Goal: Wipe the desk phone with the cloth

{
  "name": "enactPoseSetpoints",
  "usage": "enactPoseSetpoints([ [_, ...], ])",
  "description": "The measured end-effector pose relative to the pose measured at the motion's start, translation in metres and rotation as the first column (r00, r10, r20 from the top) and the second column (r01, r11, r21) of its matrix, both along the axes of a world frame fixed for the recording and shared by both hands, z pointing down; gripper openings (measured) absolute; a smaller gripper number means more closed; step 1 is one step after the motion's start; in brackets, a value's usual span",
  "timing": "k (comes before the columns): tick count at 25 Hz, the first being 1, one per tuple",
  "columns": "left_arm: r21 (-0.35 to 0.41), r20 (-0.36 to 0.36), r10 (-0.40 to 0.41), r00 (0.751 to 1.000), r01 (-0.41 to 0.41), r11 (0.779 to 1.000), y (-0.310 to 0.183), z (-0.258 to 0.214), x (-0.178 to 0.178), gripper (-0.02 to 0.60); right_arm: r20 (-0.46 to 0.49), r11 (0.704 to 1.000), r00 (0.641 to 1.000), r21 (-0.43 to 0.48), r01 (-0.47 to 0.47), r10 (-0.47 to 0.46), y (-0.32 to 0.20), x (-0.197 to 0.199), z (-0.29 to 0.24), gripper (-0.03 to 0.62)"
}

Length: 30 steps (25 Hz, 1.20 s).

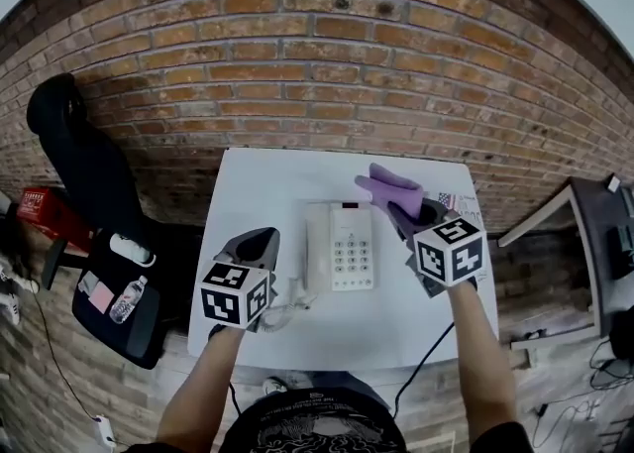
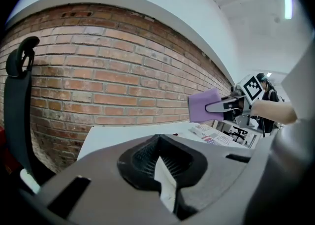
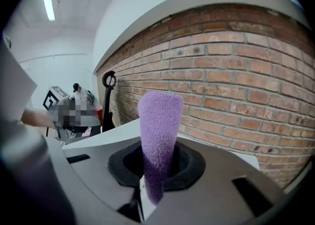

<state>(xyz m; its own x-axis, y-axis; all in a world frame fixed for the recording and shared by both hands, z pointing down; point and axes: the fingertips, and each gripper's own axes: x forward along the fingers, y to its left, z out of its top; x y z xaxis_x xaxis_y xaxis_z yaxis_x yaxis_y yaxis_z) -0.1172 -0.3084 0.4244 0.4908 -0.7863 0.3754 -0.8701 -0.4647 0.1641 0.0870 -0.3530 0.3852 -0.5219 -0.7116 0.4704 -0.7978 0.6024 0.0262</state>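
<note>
We held the fuzzy purple cloth [image 1: 388,188] clamped in the right tongs [image 1: 414,215], above the top right corner of the white push-button desk phone [image 1: 340,246]. The phone lay mid white surface [image 1: 277,178]. Our left tongs [image 1: 258,239] were closed and empty, just left of the phone.

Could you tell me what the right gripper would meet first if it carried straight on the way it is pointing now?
Probably the brick wall. The right gripper, shut on the purple cloth, aims out over the white table's far edge, with nothing nearer showing in its view. Depth is hard to judge.
</note>
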Motion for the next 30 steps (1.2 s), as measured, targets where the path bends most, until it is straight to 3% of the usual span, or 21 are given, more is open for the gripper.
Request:
enactPoseSetpoints([
  [5, 0.029, -0.007, 0.01, 1.0, -0.01, 1.0, 0.016, -0.012, -0.01, 0.003, 0.026, 0.997, 0.998, 0.048, -0.063, 0.062, 0.037, -0.009, -0.009, 0.044],
  [14, 0.047, -0.015, 0.026, 1.0, -0.025, 0.999, 0.053, -0.017, -0.026, 0.003, 0.161, 0.981, 0.971, 0.057, -0.187, 0.176, 0.101, -0.023, -0.006, 0.043],
  [30, 0.053, -0.03, 0.024, 0.999, -0.022, 0.998, 0.09, -0.018, -0.045, 0.003, 0.178, 0.976, 0.967, 0.084, -0.2, 0.183, 0.142, -0.046, -0.013, 0.043],
])
